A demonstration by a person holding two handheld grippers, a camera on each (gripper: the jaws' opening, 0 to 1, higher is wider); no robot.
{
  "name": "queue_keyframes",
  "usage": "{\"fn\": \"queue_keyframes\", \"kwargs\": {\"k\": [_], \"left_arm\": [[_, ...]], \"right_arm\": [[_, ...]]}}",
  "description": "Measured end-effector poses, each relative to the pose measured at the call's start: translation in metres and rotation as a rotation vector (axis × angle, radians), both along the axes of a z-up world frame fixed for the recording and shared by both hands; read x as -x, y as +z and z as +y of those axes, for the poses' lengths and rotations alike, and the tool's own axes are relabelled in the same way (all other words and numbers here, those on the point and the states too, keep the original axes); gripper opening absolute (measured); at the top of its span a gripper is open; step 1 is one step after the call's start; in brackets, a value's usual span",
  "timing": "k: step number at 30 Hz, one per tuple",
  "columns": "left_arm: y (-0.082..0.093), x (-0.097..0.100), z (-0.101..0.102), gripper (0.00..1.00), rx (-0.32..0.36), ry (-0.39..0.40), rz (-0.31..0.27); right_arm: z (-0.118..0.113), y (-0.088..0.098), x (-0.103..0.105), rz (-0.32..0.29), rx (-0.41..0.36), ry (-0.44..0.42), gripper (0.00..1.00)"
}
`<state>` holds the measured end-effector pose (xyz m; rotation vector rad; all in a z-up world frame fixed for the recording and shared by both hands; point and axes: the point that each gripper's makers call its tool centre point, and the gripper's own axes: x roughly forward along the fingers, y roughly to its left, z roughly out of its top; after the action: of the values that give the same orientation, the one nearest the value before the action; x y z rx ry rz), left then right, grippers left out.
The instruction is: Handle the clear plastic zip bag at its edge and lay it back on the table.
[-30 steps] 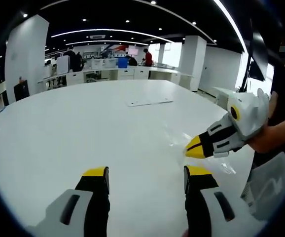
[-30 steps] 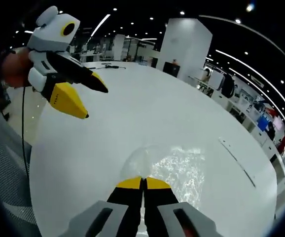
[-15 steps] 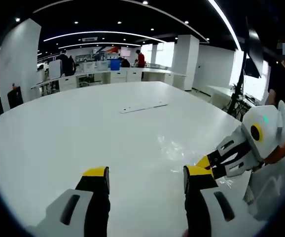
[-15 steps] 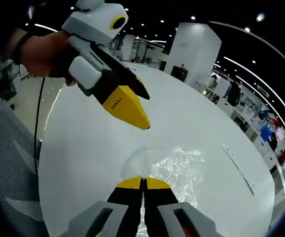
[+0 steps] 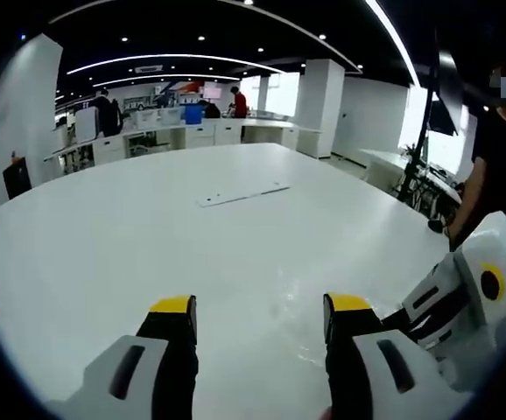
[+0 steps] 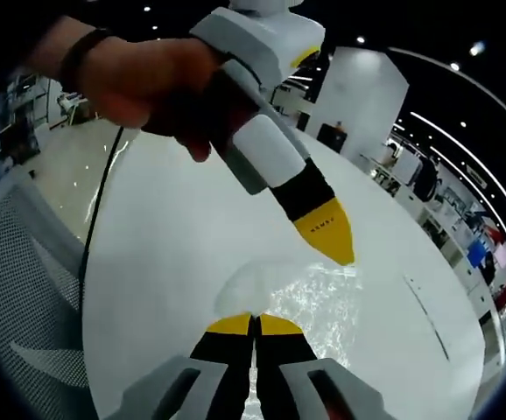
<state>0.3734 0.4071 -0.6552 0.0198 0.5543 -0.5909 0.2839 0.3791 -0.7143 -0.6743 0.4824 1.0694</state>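
Since 1 s ago the left gripper (image 6: 330, 249) has swung in over the bag: in right gripper view it was up at the far left, now its yellow tip hangs just above the bag's far edge, w/ the person's hand (image 6: 139, 83) gripping its body. Left gripper view has shifted accordingly; right gripper moved from mid-right to the low right edge of that view.

Clear plastic zip bag (image 6: 310, 302) lies crinkled on the white table (image 6: 165, 254), near edge pinched in the right gripper (image 6: 255, 325), whose jaws are clamped together on it. In left gripper view the bag is only a faint glossy patch (image 5: 292, 293) on the table (image 5: 148, 227) between and ahead of the jaws. Left gripper (image 5: 257, 308) jaws stand wide apart, nothing between them. Right gripper body (image 5: 472, 293) sits just beside the left's right-hand jaw.

Bkgd: thin flat strip (image 5: 240, 193) lying farther across the table; grey mesh chair (image 6: 25, 289) beside the table edge.
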Motion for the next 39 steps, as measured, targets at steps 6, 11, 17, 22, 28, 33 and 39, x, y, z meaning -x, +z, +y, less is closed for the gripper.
{"fn": "queue_keyframes", "kwargs": {"k": [6, 11, 17, 22, 28, 33, 39], "left_arm": [[-0.004, -0.008, -0.009, 0.54, -0.003, -0.017, 0.011], [-0.011, -0.009, -0.013, 0.52, 0.001, -0.021, 0.030], [-0.014, -0.014, -0.015, 0.49, 0.033, 0.007, 0.048], [-0.015, -0.010, -0.018, 0.39, 0.037, 0.005, 0.062], [-0.011, -0.011, -0.025, 0.20, 0.067, -0.004, 0.078], [-0.013, -0.009, -0.026, 0.09, 0.065, -0.004, 0.088], [-0.014, -0.011, -0.019, 0.00, 0.068, 0.013, 0.095]], "right_arm": [[0.005, 0.002, 0.006, -0.015, 0.010, 0.025, 0.00], [0.009, 0.010, 0.012, -0.032, 0.007, 0.038, 0.00], [0.011, 0.019, 0.018, -0.060, 0.017, 0.064, 0.00], [0.011, 0.023, 0.018, -0.073, 0.016, 0.066, 0.00], [0.013, 0.025, 0.019, -0.085, 0.024, 0.083, 0.00], [0.014, 0.024, 0.019, -0.096, 0.032, 0.091, 0.00], [0.013, 0.022, 0.020, -0.097, 0.046, 0.099, 0.00]]}}
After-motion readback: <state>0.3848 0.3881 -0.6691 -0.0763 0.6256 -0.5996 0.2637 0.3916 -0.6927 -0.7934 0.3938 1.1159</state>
